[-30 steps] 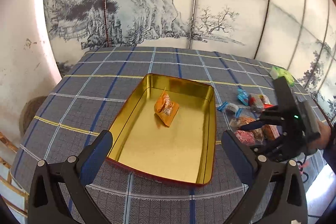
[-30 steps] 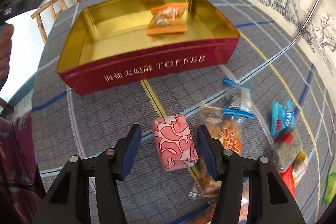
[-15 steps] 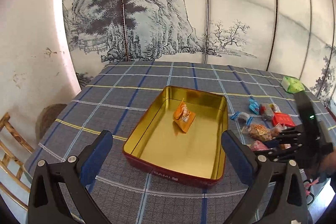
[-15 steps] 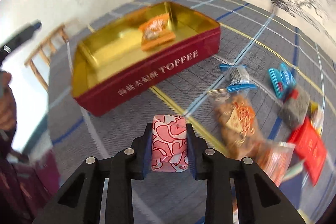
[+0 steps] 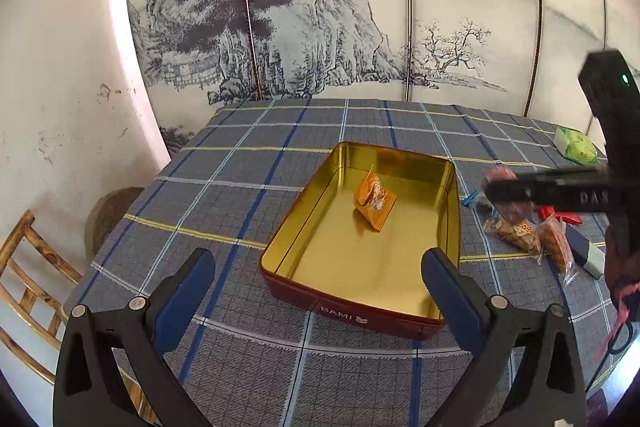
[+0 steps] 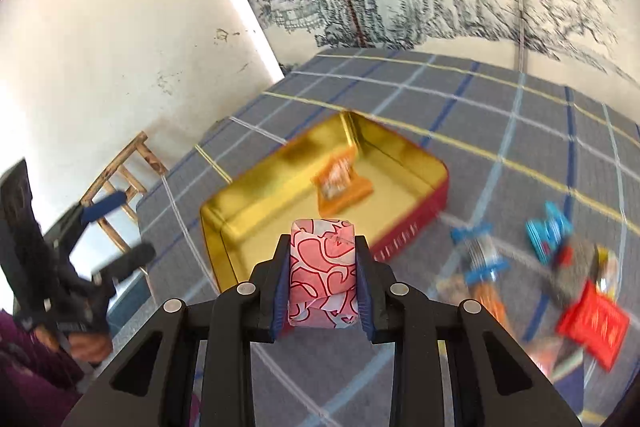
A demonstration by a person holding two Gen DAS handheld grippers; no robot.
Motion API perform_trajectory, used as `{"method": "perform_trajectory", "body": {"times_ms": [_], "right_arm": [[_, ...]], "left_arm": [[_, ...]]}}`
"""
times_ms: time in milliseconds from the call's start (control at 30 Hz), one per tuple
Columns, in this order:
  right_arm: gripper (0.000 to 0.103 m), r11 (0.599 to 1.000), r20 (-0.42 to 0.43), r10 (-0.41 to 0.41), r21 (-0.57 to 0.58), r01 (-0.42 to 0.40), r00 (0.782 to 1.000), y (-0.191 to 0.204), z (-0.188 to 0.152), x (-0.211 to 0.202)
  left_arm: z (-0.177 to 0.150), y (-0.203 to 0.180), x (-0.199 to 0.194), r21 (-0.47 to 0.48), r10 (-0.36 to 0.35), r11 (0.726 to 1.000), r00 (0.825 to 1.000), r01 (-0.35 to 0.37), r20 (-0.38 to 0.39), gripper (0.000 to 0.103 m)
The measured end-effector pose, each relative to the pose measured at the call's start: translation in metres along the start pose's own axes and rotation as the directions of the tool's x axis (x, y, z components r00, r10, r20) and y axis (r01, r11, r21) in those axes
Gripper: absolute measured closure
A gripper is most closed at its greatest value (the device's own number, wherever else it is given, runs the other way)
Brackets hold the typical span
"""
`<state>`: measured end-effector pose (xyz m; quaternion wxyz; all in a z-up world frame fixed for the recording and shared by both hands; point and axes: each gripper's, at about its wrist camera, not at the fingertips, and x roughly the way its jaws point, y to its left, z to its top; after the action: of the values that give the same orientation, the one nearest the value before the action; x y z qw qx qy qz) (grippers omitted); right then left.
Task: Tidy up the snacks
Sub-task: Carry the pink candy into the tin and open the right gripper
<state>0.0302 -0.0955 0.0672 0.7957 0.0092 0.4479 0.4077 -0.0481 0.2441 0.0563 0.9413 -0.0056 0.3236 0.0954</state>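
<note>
My right gripper (image 6: 322,275) is shut on a pink snack packet (image 6: 322,267) with red swirls, held up off the table. Beyond it lies the red toffee tin (image 6: 404,235) with a gold inside; an orange snack packet (image 6: 340,183) lies in it. In the left wrist view the same tin (image 5: 454,211) sits mid-table with the orange packet (image 5: 374,201) inside. My left gripper (image 5: 316,291) hangs open before the tin's near end, holding nothing. The right gripper (image 5: 508,187) shows at the right, above the loose snacks, pink packet in its tip.
Several loose snack packets (image 6: 560,267) lie on the checked tablecloth (image 5: 248,187) to the right of the tin, with a green packet (image 5: 576,147) farther back. A wooden chair (image 5: 24,267) stands off the table's left edge. A painted screen closes the back.
The right gripper closed on the pink packet and lifted it off the cloth, rolling as it rose. The left gripper drew back a little from the tin and tilted up.
</note>
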Motion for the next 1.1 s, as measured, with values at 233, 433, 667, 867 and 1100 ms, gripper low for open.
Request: {"method": "perform_trajectory", "body": {"times_ms": [233, 433, 667, 867, 1100], "right_arm": [[0.073, 0.999, -0.026, -0.041, -0.006, 0.041, 0.999, 0.004, 0.044, 0.039], [0.073, 0.995, -0.090, -0.097, 0.013, 0.099, 0.991, -0.011, 0.061, 0.083], [0.073, 0.983, -0.161, -0.184, -0.012, 0.184, 0.970, -0.024, 0.070, 0.118], [0.073, 0.972, -0.225, -0.230, -0.016, 0.233, 0.947, -0.030, 0.070, 0.142], [0.073, 0.963, -0.288, -0.268, -0.053, 0.264, 0.919, -0.027, 0.071, 0.168]], "left_arm": [[-0.004, 0.013, 0.009, -0.010, 0.024, 1.000, 0.999, -0.025, -0.039, 0.001], [-0.007, 0.021, 0.020, -0.011, 0.023, 1.000, 0.996, -0.024, -0.086, 0.001], [-0.010, 0.034, 0.032, -0.036, 0.012, 0.999, 0.992, -0.016, -0.124, 0.001], [-0.010, 0.040, 0.038, -0.046, 0.000, 0.999, 0.990, -0.007, -0.140, 0.001], [-0.010, 0.040, 0.040, -0.046, -0.010, 0.999, 0.989, 0.004, -0.147, 0.001]]}}
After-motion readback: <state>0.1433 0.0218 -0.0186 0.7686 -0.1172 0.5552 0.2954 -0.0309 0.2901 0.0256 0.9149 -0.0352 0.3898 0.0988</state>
